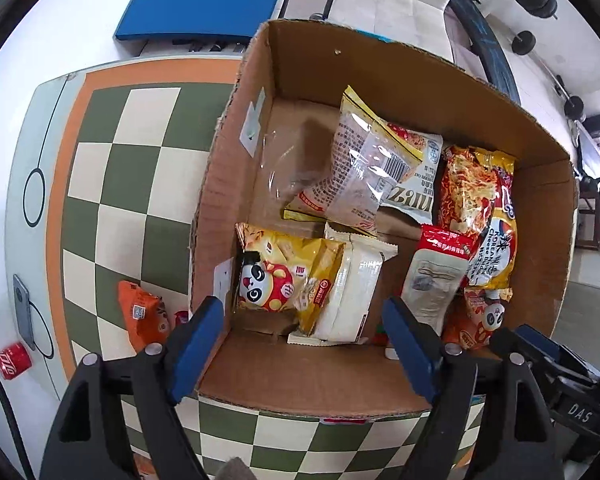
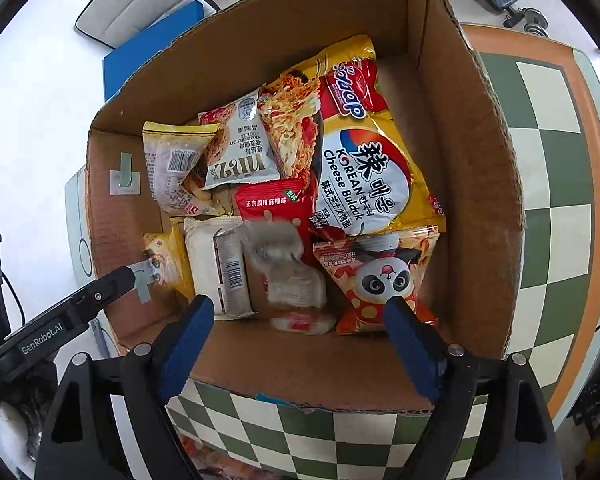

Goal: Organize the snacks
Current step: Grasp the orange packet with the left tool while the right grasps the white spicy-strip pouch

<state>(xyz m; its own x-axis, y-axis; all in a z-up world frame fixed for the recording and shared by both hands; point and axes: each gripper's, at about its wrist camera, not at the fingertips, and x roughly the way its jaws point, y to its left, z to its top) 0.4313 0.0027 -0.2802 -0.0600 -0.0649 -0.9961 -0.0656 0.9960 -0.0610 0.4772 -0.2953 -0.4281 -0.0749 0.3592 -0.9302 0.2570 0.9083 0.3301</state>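
Note:
A cardboard box (image 1: 236, 128) stands on the checkered table and holds several snack packs: a yellow panda pack (image 1: 284, 276), a cream wafer pack (image 1: 352, 288), a red-and-white pack (image 1: 436, 276) and a Korean noodle bag (image 1: 480, 204). My left gripper (image 1: 304, 344) is open and empty over the box's near wall. My right gripper (image 2: 300, 340) is open and empty above the box (image 2: 480, 184). Just ahead of it the red-and-white pack (image 2: 284, 264) is blurred, between the wafer pack (image 2: 216, 264) and an orange panda pack (image 2: 380, 276). The noodle bag (image 2: 364, 152) lies behind.
An orange snack pack (image 1: 144, 316) lies on the table left of the box. A red cola can (image 1: 14, 360) and a phone (image 1: 23, 312) sit at the table's left edge. A blue pad (image 1: 204, 0) lies beyond. The left gripper's body (image 2: 60, 320) shows at left in the right wrist view.

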